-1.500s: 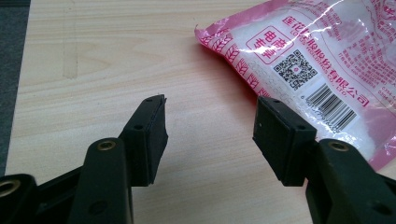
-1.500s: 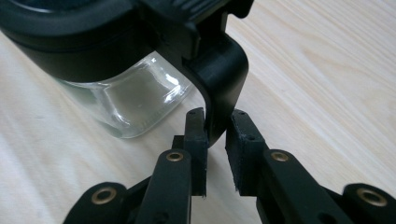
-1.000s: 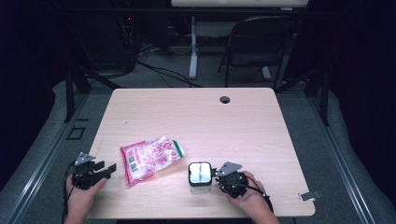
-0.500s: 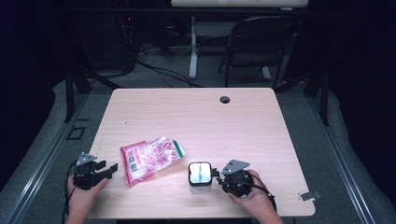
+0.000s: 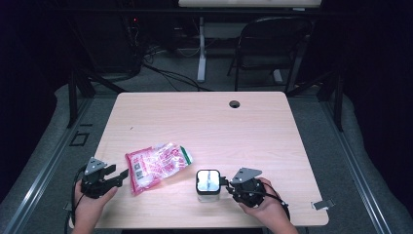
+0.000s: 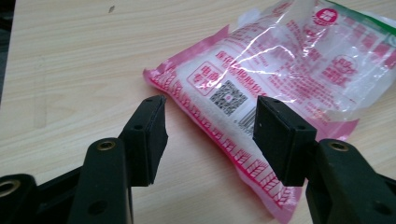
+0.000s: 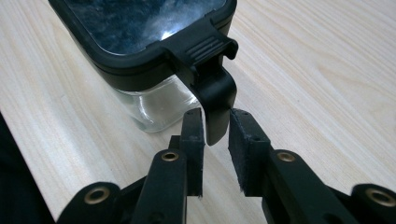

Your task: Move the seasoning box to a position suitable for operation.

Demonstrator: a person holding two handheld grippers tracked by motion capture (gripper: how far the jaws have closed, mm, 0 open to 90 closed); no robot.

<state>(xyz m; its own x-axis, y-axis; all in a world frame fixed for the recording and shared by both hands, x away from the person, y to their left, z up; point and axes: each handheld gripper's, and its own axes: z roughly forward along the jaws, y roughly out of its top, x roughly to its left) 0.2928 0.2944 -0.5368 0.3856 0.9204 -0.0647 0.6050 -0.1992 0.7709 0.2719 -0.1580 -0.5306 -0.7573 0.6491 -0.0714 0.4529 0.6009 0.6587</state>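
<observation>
My right claw (image 7: 215, 125) sat low at the near edge of the worktop (image 5: 204, 122), pointing at a square clear container (image 7: 154, 100) with a black clip-lock lid (image 7: 140, 28). The lid's latch flap (image 7: 215, 100) hung down over the container's side, and its lower tip stood between my two pads. The jaws had just been closing around that flap; the gap on either side was narrow, the left pad looked right against it, and I could not tell for sure whether the right pad pressed on it. From the high view, the container (image 5: 208, 183) stood upright, just left of my right claw (image 5: 225, 182), near the front middle of the worktop.

My left claw (image 6: 210, 126) was released, its jaws standing wide apart with nothing clamped. It hovered over the near corner of a pink-printed plastic bag (image 6: 280, 79) with white contents, which lay flat on the wood; the bag's edge ran under the gap, untouched by either pad. In the high view the bag (image 5: 157, 165) lay left of the container, apart from it, with my left claw (image 5: 122, 174) just beside its near-left end.
</observation>
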